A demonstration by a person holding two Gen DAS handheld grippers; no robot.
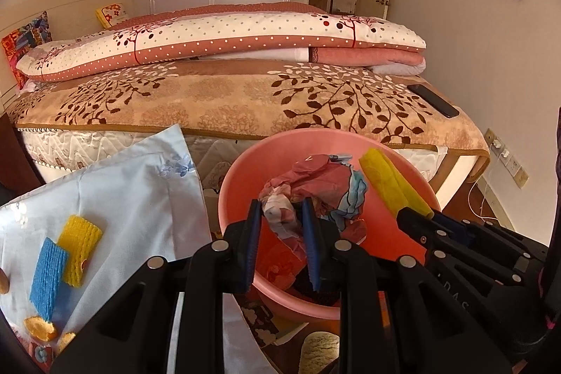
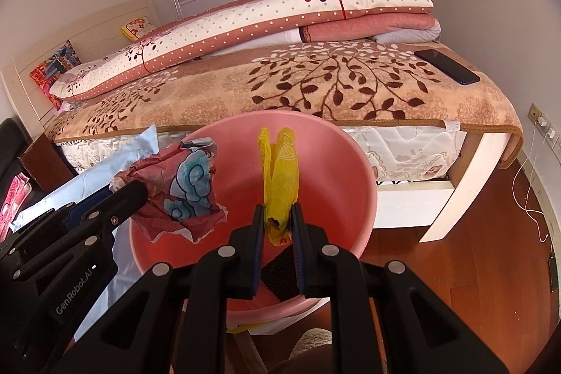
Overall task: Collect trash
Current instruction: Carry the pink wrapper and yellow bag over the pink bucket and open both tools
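- We hold both pieces of trash over the pink basin (image 1: 242, 170), which stands on the floor just in front of the bed (image 1: 224, 100), so whatever we let go should fall inside
- Our left gripper (image 1: 282, 216) pinches a crumpled red-and-blue paper wrapper (image 1: 315, 184) between its blue pads
- Our right gripper (image 2: 277, 223) has its jaws pressed on a yellow foam net sleeve (image 2: 280, 177), which sticks up above the basin's bowl
- A dark mesh piece (image 2: 282, 279) already lies at the basin's bottom
- More trash waits on the pale blue cloth (image 1: 133, 198): a blue foam net (image 1: 47, 279) touching a yellow foam net (image 1: 79, 249)
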